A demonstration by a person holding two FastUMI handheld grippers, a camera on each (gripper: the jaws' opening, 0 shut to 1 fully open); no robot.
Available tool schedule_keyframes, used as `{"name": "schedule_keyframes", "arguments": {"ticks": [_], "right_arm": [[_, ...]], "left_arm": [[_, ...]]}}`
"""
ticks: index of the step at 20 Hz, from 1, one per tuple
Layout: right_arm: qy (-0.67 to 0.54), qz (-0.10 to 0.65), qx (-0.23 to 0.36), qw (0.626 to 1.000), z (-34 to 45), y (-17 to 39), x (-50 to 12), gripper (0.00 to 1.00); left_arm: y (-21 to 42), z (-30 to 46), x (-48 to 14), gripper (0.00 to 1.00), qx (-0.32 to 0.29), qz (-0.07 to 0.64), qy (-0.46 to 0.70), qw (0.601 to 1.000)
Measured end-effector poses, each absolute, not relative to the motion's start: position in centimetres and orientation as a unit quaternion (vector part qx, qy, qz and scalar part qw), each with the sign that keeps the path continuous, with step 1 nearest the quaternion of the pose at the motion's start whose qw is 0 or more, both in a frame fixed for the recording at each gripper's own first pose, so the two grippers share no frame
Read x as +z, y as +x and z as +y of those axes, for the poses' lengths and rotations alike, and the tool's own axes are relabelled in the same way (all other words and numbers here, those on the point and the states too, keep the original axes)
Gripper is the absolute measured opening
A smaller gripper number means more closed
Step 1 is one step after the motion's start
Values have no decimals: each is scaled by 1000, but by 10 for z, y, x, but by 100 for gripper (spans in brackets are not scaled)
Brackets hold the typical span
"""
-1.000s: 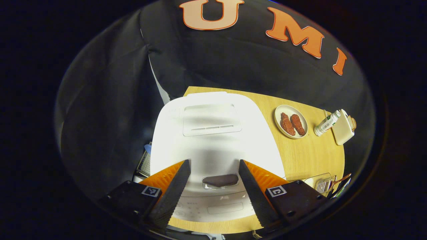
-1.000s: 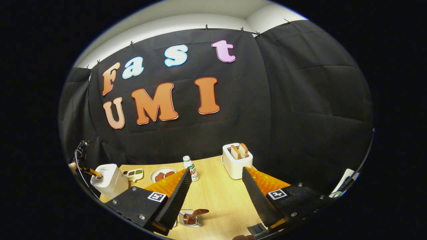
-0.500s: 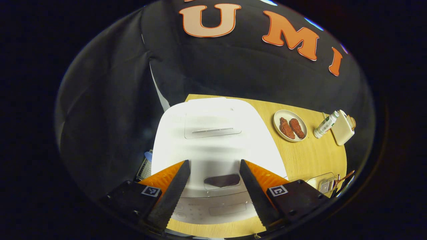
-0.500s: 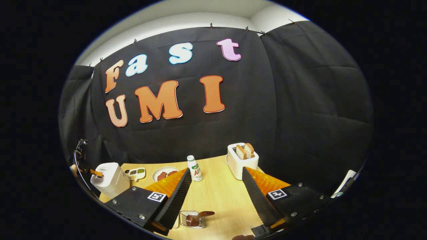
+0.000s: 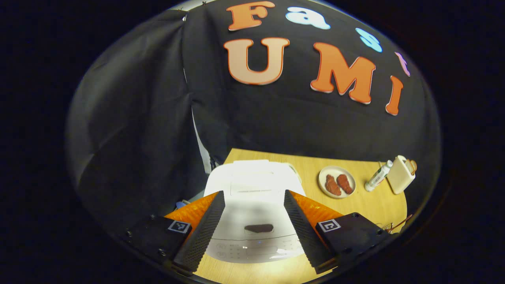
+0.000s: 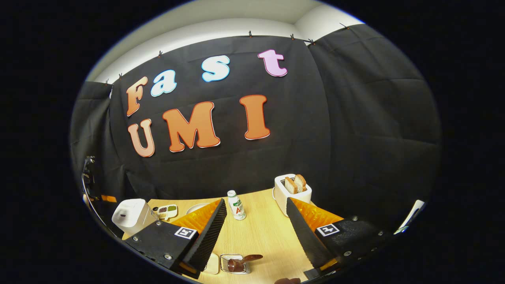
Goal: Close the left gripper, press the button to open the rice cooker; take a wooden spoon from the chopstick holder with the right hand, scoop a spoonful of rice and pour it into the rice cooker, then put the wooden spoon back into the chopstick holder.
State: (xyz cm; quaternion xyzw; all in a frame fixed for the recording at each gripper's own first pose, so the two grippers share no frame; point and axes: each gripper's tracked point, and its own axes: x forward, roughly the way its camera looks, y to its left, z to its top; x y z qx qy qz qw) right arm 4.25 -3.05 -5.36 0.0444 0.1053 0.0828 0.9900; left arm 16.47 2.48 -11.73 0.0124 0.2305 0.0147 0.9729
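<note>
While the left gripper (image 5: pixel 254 221) stands with jaws apart, close it, then press the button (image 5: pixel 259 228) at 6 o'clock.

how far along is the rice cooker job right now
Nothing looks done: the rice cooker has its lid down, and the left tongs are open above its dark button, not closed for the press. The right tongs are open and empty, with the wooden spoon in the chopstick holder. Pressing, scooping, pouring and returning remain.
</note>
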Motion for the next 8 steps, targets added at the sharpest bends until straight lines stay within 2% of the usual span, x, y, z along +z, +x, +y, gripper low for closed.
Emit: {"name": "schedule_keyframes", "arguments": {"ticks": [8], "right_arm": [[15, 66, 87, 994, -29, 43, -11, 95]], "left_arm": [[103, 7, 73, 98, 5, 27, -5, 1000]]}}
